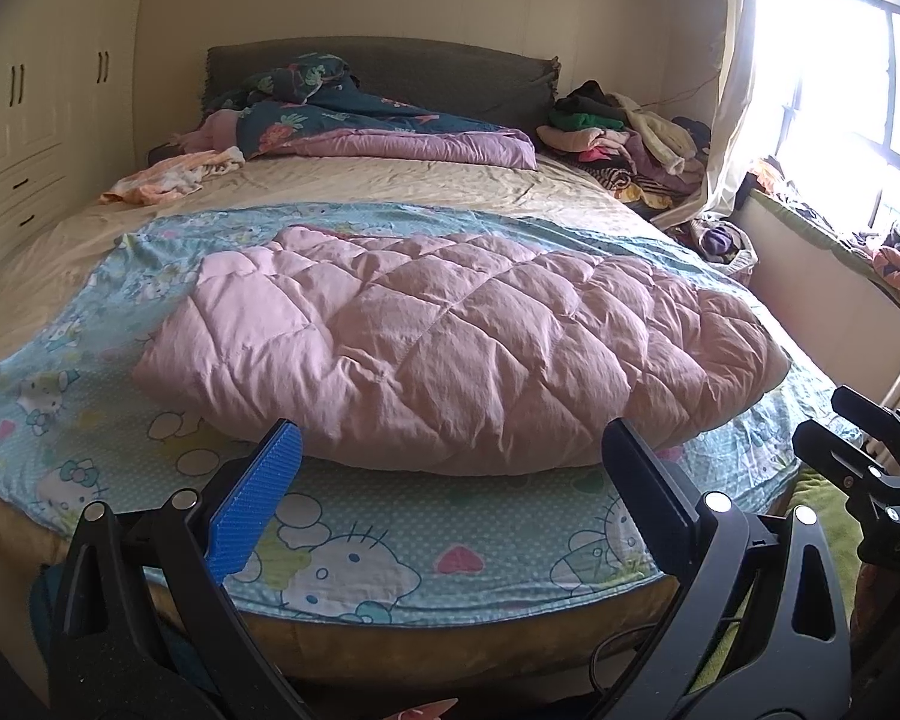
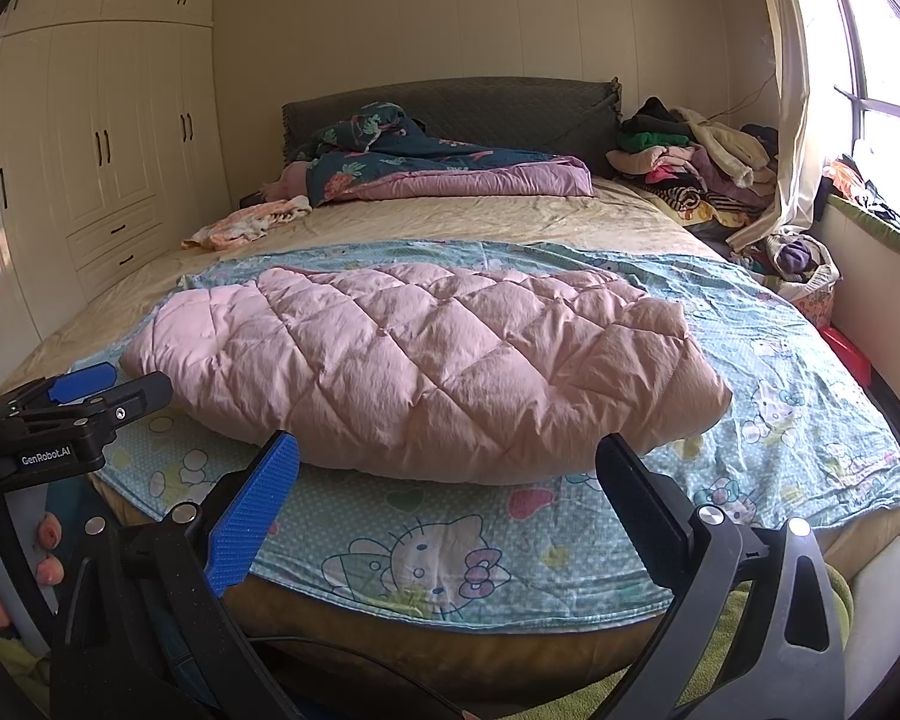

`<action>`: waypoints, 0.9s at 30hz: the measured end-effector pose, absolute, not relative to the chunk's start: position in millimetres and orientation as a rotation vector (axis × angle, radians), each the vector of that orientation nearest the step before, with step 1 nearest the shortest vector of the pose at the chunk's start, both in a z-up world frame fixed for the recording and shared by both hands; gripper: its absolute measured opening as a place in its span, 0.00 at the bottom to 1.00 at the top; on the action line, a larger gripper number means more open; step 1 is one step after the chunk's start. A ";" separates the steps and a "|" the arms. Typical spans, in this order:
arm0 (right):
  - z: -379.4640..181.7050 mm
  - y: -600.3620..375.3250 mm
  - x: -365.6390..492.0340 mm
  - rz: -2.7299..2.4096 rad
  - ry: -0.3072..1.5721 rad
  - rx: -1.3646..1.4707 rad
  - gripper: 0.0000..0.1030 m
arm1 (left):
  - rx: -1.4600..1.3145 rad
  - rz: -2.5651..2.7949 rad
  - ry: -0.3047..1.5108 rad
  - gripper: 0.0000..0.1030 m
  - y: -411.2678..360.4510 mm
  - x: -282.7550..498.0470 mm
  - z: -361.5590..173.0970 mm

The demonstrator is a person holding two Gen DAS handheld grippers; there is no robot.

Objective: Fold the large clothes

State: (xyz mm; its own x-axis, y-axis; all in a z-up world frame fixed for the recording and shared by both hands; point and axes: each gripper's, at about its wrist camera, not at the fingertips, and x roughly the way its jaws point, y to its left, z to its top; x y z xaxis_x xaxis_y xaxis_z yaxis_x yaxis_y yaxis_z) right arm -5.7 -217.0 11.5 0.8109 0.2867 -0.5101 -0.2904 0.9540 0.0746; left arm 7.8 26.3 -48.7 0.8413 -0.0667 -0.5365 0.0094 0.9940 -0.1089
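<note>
A pink quilted garment (image 1: 450, 336) lies folded into a thick bundle on a blue Hello Kitty sheet (image 1: 390, 546) at the foot of the bed; it also shows in the right wrist view (image 2: 426, 360). My left gripper (image 1: 456, 444) is open and empty, held just short of the bundle's near edge. My right gripper (image 2: 450, 456) is open and empty too, in front of the bundle. The left gripper also shows at the left edge of the right wrist view (image 2: 90, 402), and the right gripper at the right edge of the left wrist view (image 1: 858, 444).
A dark floral quilt (image 1: 354, 114) lies at the headboard. A pile of clothes (image 1: 630, 138) sits at the far right corner. An orange-white cloth (image 1: 168, 177) lies on the beige sheet. Wardrobes (image 2: 102, 144) stand left, a window (image 2: 882, 90) right.
</note>
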 end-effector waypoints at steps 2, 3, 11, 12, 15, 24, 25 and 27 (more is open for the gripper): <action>11.6 -216.1 -6.0 0.308 0.544 -0.007 0.96 | -0.103 -0.040 0.572 0.91 26.1 8.0 -48.5; 11.5 -215.9 -5.9 0.309 0.544 -0.007 0.96 | -0.102 -0.041 0.571 0.91 26.0 7.9 -48.4; 11.7 -214.8 -6.3 0.310 0.549 -0.008 0.96 | -0.101 -0.037 0.570 0.91 25.6 7.9 -48.4; 11.7 -215.3 -6.4 0.310 0.550 -0.009 0.96 | -0.099 -0.037 0.572 0.91 25.7 7.9 -48.6; 11.2 -214.7 -6.3 0.311 0.555 -0.011 0.96 | -0.104 -0.035 0.575 0.91 27.1 6.2 -49.4; 10.6 -214.9 -6.5 0.317 0.564 -0.005 0.96 | -0.105 -0.053 0.591 0.91 31.1 4.6 -53.1; 11.5 -217.9 -6.3 0.316 0.565 0.005 0.96 | -0.111 -0.055 0.601 0.91 32.5 5.1 -55.4; 14.4 -227.4 -6.0 0.312 0.573 0.037 0.96 | -0.114 -0.041 0.615 0.91 35.4 6.1 -58.6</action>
